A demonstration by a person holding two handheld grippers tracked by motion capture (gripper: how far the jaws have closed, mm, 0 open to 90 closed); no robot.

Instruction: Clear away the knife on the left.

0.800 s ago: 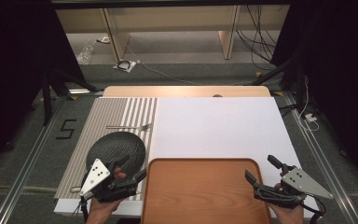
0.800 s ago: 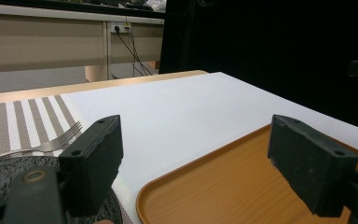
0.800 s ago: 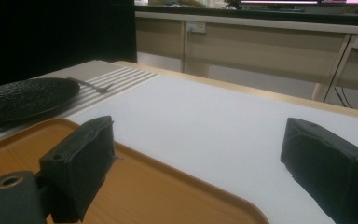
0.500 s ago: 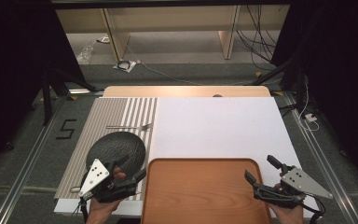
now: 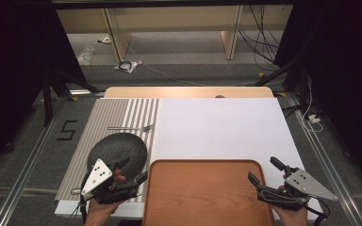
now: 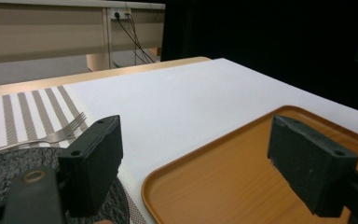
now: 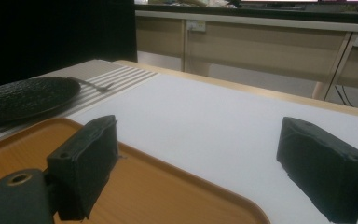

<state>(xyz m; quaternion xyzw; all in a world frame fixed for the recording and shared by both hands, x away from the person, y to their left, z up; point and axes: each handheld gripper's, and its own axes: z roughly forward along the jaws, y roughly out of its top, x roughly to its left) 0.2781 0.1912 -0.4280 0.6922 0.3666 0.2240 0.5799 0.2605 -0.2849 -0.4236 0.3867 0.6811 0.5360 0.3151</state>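
Observation:
A dark textured plate (image 5: 118, 147) lies on the striped placemat (image 5: 99, 122), with a silver fork (image 5: 129, 127) just beyond it. An orange-brown tray (image 5: 202, 197) sits at the table's near edge. My left gripper (image 5: 133, 172) is open, held over the plate's near rim and the tray's left edge, with nothing between its jaws. In the left gripper view the gripper (image 6: 200, 163) spans the tray's corner (image 6: 242, 186), with the plate (image 6: 4, 170) and fork (image 6: 60, 133) at left. My right gripper (image 5: 266, 171) is open and empty at the tray's right edge; in the right gripper view (image 7: 205, 168) it frames the tray (image 7: 144, 196).
A white mat (image 5: 221, 127) covers most of the wooden table (image 5: 184, 92). The floor beyond holds cables (image 5: 132, 66) and table legs. Dark curtains stand at both sides.

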